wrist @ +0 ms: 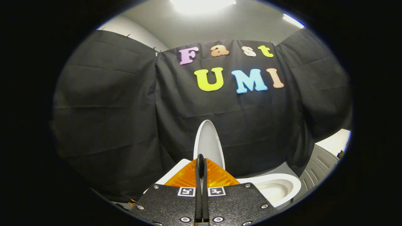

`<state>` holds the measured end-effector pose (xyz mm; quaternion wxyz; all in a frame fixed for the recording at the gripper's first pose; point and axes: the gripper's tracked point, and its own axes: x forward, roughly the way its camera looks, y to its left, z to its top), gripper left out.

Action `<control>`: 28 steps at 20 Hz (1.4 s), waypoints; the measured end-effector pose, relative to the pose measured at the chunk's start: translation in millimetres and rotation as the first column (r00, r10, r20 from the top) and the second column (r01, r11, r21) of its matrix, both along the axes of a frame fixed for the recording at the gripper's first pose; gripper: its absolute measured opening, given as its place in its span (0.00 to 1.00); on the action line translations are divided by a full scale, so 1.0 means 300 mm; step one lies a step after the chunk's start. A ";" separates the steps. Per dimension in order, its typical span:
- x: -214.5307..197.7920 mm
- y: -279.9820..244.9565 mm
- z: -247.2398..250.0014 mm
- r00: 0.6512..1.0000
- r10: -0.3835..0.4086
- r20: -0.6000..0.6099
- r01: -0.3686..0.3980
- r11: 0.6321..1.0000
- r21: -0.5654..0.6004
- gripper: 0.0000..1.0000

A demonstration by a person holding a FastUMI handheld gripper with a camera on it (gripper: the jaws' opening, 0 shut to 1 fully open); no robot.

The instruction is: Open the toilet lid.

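both fingers of my gripper (pixel 201 160) are pressed together, grasping nothing. just beyond them the toilet lid (pixel 208 142) stands raised against the black cloth wall (pixel 119 125); the open bowl (pixel 276 188) lies beside them.

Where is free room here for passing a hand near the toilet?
Free room lies above the open bowl, between the raised toilet lid and the grey slatted panel. It is crowded at the lid, where the gripper, fingers together, sits just before its edge.
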<state>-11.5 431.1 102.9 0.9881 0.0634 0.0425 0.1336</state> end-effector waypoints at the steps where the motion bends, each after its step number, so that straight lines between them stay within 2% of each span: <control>1: -0.002 0.011 0.002 1.000 0.006 0.006 -0.006 1.000 -0.011 0.00; 10: -0.010 0.146 -0.016 0.997 0.082 -0.010 -0.082 0.996 -0.016 0.00; 17: -0.011 0.259 -0.035 0.985 0.171 -0.029 -0.171 0.985 0.006 0.00; 20: -0.010 0.279 -0.034 0.981 0.191 -0.021 -0.191 0.981 -0.026 0.01; 22: -0.015 0.262 -0.020 0.982 0.186 0.001 -0.186 0.979 -0.087 0.01; 24: -0.028 0.250 -0.021 0.981 0.188 0.039 -0.180 0.972 -0.151 0.04; 25: -0.031 0.242 -0.014 0.978 0.201 0.059 -0.187 0.965 -0.183 0.12; 27: -0.047 0.265 -0.018 0.957 0.281 0.071 -0.263 0.945 -0.193 0.18; 28: -0.074 0.265 -0.021 0.948 0.309 0.077 -0.291 0.938 -0.190 0.33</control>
